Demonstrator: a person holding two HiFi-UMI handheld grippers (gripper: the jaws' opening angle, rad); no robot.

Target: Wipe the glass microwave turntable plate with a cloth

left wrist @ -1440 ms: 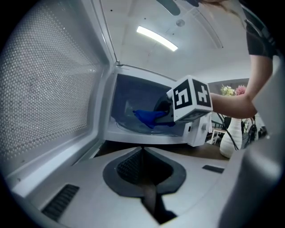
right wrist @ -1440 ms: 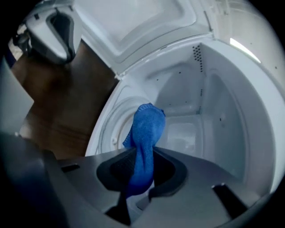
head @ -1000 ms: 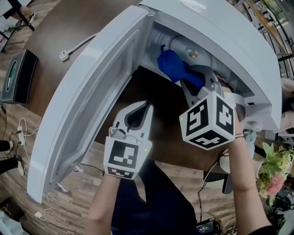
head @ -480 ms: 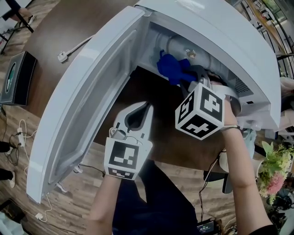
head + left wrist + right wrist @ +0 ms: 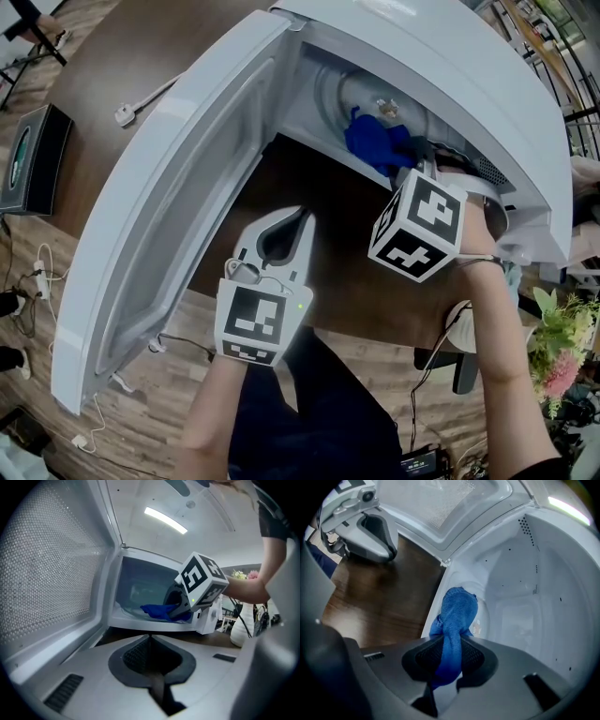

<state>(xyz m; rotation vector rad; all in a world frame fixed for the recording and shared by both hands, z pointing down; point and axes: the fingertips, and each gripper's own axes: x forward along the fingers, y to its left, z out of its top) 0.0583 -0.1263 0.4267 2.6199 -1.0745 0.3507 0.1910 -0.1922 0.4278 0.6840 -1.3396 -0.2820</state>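
Crumpled blue cloth (image 5: 453, 613) pinched tight by right gripper (image 5: 447, 660), pushed inside open white microwave oven (image 5: 450, 56) so round glass turntable plate (image 5: 480, 620) on its floor gets reached. Left gripper (image 5: 150, 667) parked outside microwave, jaws pressed together, nothing held, probably kept clear.

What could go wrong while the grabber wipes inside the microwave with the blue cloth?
The blue cloth is only pinched in a thin bunch by the right gripper, so it might slip out. The gripper reaches inside the microwave, so its hard jaws might bump the glass plate or a wall.
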